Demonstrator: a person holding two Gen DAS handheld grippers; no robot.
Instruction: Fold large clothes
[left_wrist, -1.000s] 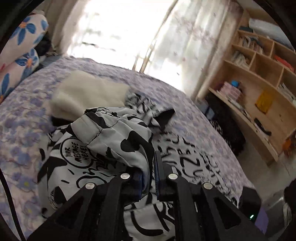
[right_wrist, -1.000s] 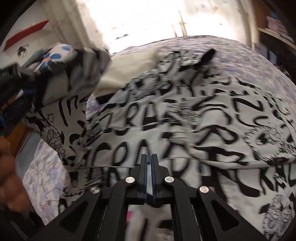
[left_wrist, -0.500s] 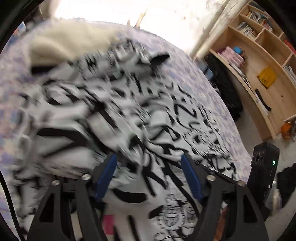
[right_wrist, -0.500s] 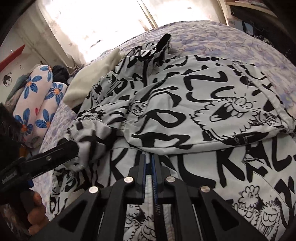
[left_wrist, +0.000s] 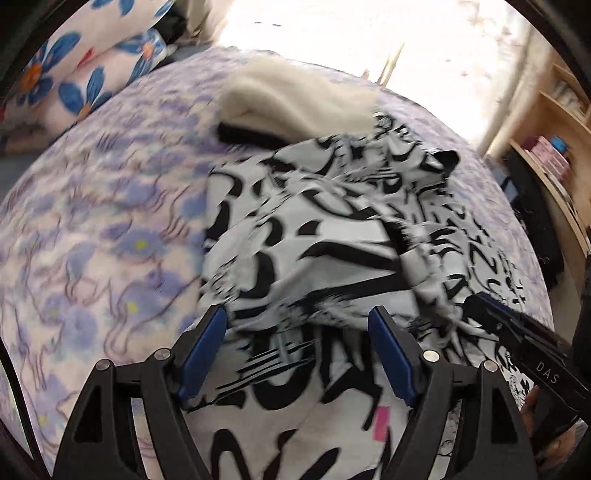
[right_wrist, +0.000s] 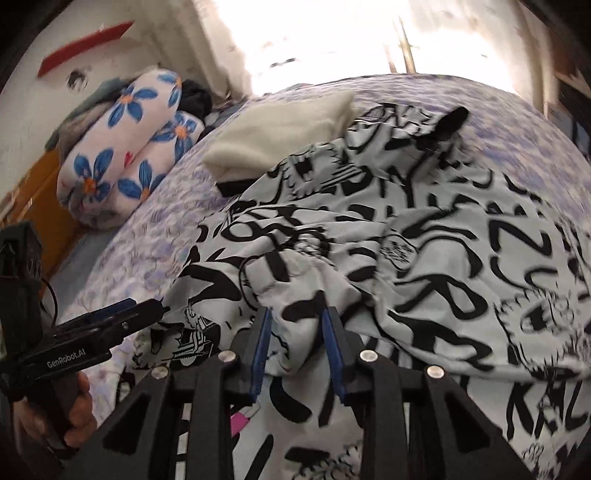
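Sunlit curtains wash out the far side of the room, and on the bed (left_wrist: 92, 236) with its purple flowered sheet lies the jacket (left_wrist: 332, 236), white with black lettering, bunched near the middle with a folded cream blanket (left_wrist: 295, 99) just beyond it. A second ago I had both sets of fingers clenched on the cloth, the left lifting a fold high; now that fold has dropped onto the body of the jacket. My left gripper (left_wrist: 297, 332) stands released, its fingers wide apart, cloth lying under them but not pinched. My right gripper (right_wrist: 297, 328) is opening: a hump of jacket sits between its blue pads, and I judge they are no longer pressing on it. So one fold-over seems laid down and let go. The jacket looks rumpled and uneven rather than flat, so I reckon the next move is to smooth it or take a fresh edge for another fold.
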